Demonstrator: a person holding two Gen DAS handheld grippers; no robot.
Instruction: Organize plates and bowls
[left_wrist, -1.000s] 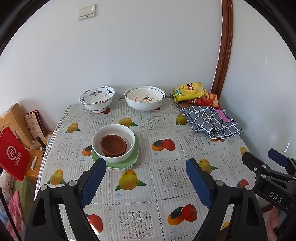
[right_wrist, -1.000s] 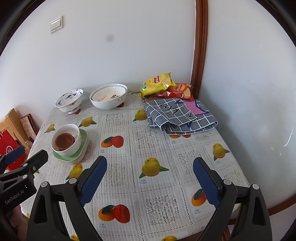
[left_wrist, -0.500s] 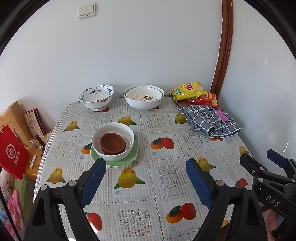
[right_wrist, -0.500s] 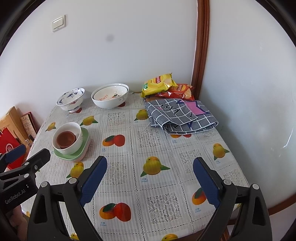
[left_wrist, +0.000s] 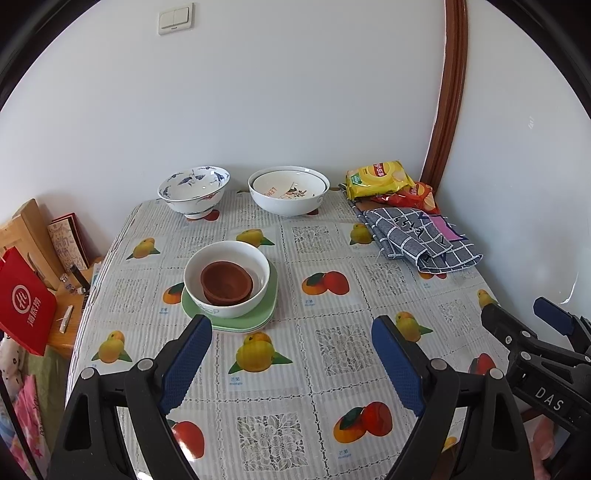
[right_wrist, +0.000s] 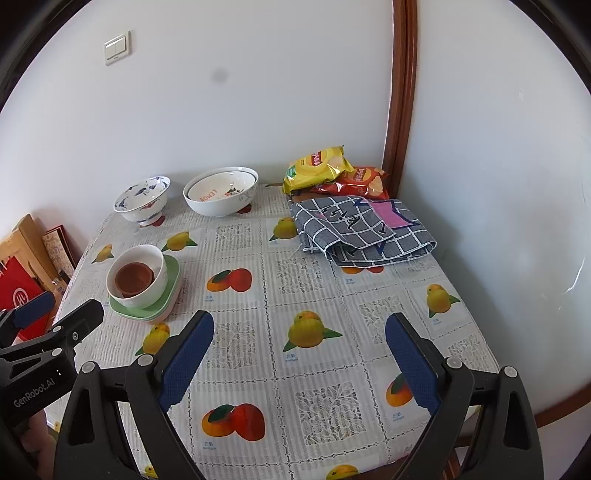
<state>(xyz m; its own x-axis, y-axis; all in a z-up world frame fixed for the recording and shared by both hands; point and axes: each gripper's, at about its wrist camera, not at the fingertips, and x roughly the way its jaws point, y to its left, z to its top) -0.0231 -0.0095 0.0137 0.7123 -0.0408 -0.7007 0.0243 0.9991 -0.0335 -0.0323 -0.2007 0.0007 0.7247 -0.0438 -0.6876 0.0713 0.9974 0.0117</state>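
A small brown bowl sits inside a white bowl, which stands on stacked green plates at the table's left. At the back stand a blue-patterned bowl and a large white bowl with a smaller one nested in it. My left gripper hovers open over the near tablecloth, just short of the green plates, holding nothing. My right gripper is open and bare over the table's front middle. The same stack lies to its left.
Two snack bags and a folded checked cloth fill the back right corner. A red bag and wooden items stand off the table's left edge. The fruit-print tablecloth covers the table. Walls close in behind and to the right.
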